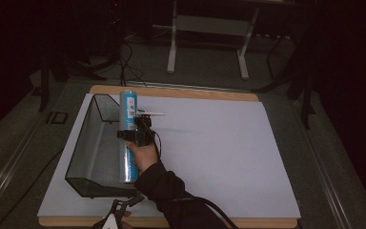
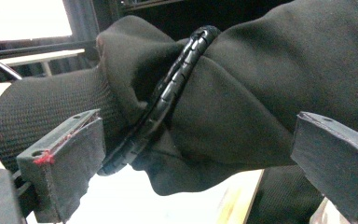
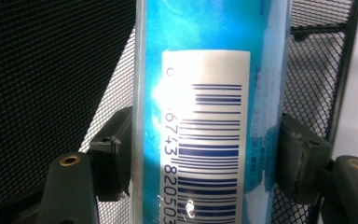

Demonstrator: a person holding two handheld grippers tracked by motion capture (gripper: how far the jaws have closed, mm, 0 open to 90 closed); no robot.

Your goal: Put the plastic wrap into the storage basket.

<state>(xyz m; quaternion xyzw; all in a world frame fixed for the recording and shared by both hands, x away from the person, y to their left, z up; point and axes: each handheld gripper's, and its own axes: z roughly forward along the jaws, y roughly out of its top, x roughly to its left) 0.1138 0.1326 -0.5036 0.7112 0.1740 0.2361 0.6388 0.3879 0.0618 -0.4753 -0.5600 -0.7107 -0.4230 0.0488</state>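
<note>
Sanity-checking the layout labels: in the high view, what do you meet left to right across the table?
Black mesh tray → blue tube held in the right claw → bare white table surface.

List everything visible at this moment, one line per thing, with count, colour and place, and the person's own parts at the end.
tube: one, blue with a white barcode label, long and cylindrical, lying along the right edge of the tray, clamped in the right gripper
mesh tray: one, black wire mesh, on the left part of the mat
mat: one, pale lilac-white, covering most of the board
board: one, light wood, edges showing around the mat
frame legs: two, white, on the floor behind the table
right gripper: one, black, shut on the tube at mid-length
left gripper: one, black, jaws apart, nothing between them, facing the sleeve
sleeve: one, black, on the right forearm
</note>
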